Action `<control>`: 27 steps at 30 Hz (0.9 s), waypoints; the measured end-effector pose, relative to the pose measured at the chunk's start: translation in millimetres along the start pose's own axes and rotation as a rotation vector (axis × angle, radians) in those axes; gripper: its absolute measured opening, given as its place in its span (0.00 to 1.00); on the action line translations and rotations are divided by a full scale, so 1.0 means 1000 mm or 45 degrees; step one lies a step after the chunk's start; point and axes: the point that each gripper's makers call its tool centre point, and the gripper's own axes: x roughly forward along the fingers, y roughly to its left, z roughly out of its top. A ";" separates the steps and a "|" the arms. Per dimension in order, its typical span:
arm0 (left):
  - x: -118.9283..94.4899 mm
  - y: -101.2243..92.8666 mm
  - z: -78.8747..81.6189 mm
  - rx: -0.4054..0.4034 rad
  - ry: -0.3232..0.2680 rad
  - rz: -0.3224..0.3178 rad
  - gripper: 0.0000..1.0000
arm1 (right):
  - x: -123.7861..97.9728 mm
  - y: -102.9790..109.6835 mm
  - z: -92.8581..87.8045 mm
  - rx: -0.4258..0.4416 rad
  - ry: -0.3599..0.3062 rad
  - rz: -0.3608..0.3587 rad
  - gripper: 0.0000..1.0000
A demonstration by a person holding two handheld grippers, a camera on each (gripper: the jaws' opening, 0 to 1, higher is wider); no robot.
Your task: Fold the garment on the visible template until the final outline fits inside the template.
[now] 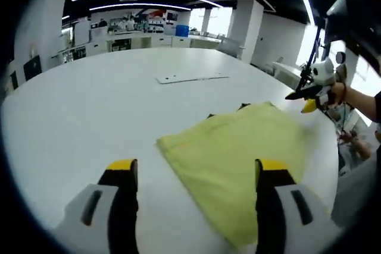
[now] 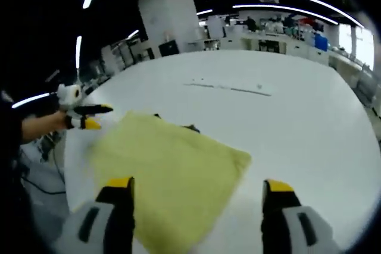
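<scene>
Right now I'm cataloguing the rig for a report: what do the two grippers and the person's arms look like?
Both the left gripper and right gripper have black jaws with yellow tips and light grey housings with dark slots. Seen from across the table, each has a white body. A dark sleeve covers the arm, with a dark wrist strap.

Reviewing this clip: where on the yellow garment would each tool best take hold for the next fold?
Probably the free corners: the yellow garment lies flat on the white table, so each open tool should slide in low from its own side and pinch an edge.
</scene>
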 end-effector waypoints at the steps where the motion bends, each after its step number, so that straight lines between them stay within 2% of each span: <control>1: -0.004 -0.003 -0.001 0.010 -0.001 -0.008 0.83 | -0.002 0.003 -0.003 -0.006 0.010 0.006 0.95; 4: -0.012 -0.013 -0.004 0.047 0.005 -0.019 0.89 | -0.013 0.015 -0.011 -0.034 0.021 0.020 1.00; 11: -0.032 -0.028 -0.003 0.073 -0.025 -0.027 0.98 | -0.039 0.038 -0.020 -0.055 0.008 0.040 1.00; 15: -0.047 -0.037 -0.003 0.051 -0.063 -0.025 0.99 | -0.056 0.046 -0.026 -0.087 -0.011 0.020 1.00; 19: -0.060 -0.043 -0.011 0.025 -0.054 -0.011 0.99 | -0.069 0.051 -0.031 -0.117 -0.020 0.001 1.00; 27: -0.088 -0.045 -0.029 0.079 -0.007 0.076 0.99 | -0.091 0.065 -0.037 -0.159 -0.071 -0.034 1.00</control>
